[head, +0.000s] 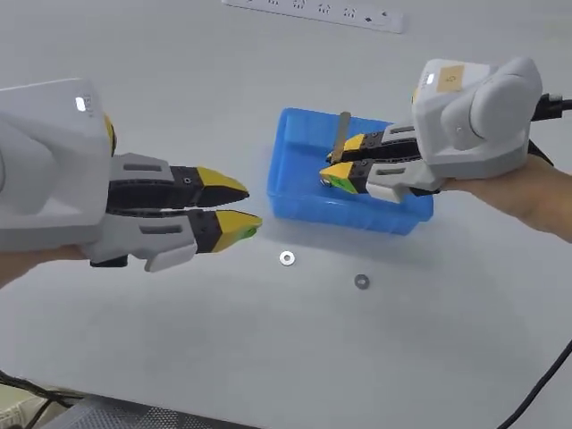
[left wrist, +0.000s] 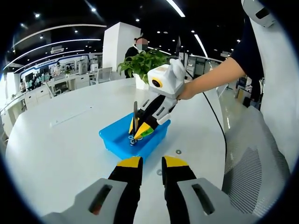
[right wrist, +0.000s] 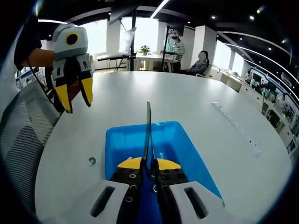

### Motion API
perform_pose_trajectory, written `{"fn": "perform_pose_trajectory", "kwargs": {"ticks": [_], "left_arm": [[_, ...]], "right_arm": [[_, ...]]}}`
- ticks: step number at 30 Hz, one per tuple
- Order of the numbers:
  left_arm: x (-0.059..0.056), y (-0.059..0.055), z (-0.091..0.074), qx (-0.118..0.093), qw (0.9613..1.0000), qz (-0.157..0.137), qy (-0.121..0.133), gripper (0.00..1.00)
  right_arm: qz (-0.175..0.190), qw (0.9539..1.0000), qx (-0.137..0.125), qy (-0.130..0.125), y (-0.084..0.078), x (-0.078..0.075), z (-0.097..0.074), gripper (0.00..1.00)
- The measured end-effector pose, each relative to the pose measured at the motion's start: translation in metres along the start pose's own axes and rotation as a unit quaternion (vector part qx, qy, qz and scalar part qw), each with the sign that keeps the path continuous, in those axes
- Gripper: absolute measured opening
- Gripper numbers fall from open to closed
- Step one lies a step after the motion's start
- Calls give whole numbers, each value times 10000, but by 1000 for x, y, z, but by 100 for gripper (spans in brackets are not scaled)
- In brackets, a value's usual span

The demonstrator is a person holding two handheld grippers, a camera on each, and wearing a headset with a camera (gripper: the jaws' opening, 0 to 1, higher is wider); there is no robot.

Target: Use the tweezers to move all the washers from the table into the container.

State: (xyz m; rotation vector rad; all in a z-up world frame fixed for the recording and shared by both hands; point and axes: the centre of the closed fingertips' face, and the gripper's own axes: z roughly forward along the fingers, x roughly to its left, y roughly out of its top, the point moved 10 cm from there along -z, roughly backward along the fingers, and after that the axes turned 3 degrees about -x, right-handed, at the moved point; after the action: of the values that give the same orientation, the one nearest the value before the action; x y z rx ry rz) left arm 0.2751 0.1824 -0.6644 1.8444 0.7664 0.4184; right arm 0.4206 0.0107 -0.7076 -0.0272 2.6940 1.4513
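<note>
Two grey hand-held grippers with yellow-tipped jaws were over the white table (head: 179,349). The right gripper (head: 332,170) had its jaws closed on one pair of thin metal tweezers (head: 342,131), which it held above the single shallow blue plastic container (head: 357,215); from the right gripper view the tweezers (right wrist: 148,128) ran forward over the container's floor (right wrist: 126,142). Whether the tweezer tips held anything could not be told. The left gripper (head: 246,204) hovered beside the container with its jaws slightly parted and nothing between them. Two small round metal washers lay on the table just in front of the container, one nearer the left gripper (head: 287,258) and one further right (head: 362,281). One white power strip (head: 313,11) lay at the table's far edge.
</note>
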Motion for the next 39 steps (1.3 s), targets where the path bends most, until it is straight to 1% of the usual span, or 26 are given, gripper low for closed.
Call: {"fn": "perform_pose_trajectory", "kwargs": {"ticks": [2, 4, 6, 9, 12, 15, 17, 19, 22, 25, 27, 29, 30, 31, 32, 33, 34, 35, 36, 37, 38, 39], "left_arm": [[1, 3, 2, -47, 10000, 7, -6, 21], [4, 5, 4, -35, 9999, -122, 32, 21], [6, 6, 6, -56, 9999, -77, 61, 21], [8, 10, 8, -84, 9999, -65, 28, 21], [12, 16, 15, -131, 9999, -5, -15, 21], [16, 27, 28, -199, 9997, 81, -124, 23], [21, 32, 39, -249, 9995, 110, -160, 23], [25, 36, 48, -219, 9994, 161, -208, 23], [27, 43, 60, -264, 9989, 202, -337, 25], [27, 46, 68, -211, 9986, 266, -403, 27], [32, 45, 72, -183, 9985, 268, -452, 29], [38, 41, 76, -115, 9984, 285, -477, 32], [37, 40, 76, -88, 9983, 274, -505, 34], [37, 39, 76, -59, 9982, 283, -523, 36], [38, 39, 78, -50, 9980, 319, -536, 39], [39, 39, 79, -63, 9980, 331, -533, 42], [40, 40, 80, -76, 9980, 326, -543, 48], [46, 40, 84, -120, 9978, 283, -593, 52], [46, 41, 85, -162, 9976, 305, -606, 52], [48, 45, 88, -326, 9962, 538, -595, 46], [48, 46, 89, -344, 9954, 633, -635, 37], [48, 47, 90, -360, 9948, 692, -657, 24]], "right_arm": [[2, 10000, -3, -12, -1, -1, 0, 10], [29, 10000, -1, -5, -2, -1, 1, 10], [53, 10000, -27, -19, -3, -1, 1, 10], [46, 10000, -40, -27, -3, -1, 0, 10], [55, 10000, -51, -37, -4, -1, -1, 10], [63, 10000, -55, -40, -4, 0, -2, 10], [72, 9999, -60, -37, -4, 0, -2, 11], [69, 9999, -63, -38, -4, 0, -2, 11], [51, 10000, -66, -39, -3, 0, -2, 11], [52, 10000, -63, -30, -3, 0, -2, 11], [57, 10000, -66, -29, -4, 0, -2, 11], [60, 10000, -62, -21, -4, 0, -3, 11], [61, 10000, -62, -21, -4, 0, -3, 11], [58, 10000, -61, -20, -4, 0, -3, 11], [56, 10000, -58, -23, -4, 0, -3, 11], [64, 10000, -59, -22, -4, 0, -4, 11], [73, 10000, -62, -21, -5, 0, -4, 11], [74, 10000, -62, -21, -5, 0, -4, 11], [76, 10000, -55, -21, -5, 0, -5, 11], [73, 10000, -51, -21, -5, 0, -5, 11], [70, 10000, -48, -23, -6, 0, -5, 11], [70, 10000, -45, -25, -6, 0, -6, 11]]}}
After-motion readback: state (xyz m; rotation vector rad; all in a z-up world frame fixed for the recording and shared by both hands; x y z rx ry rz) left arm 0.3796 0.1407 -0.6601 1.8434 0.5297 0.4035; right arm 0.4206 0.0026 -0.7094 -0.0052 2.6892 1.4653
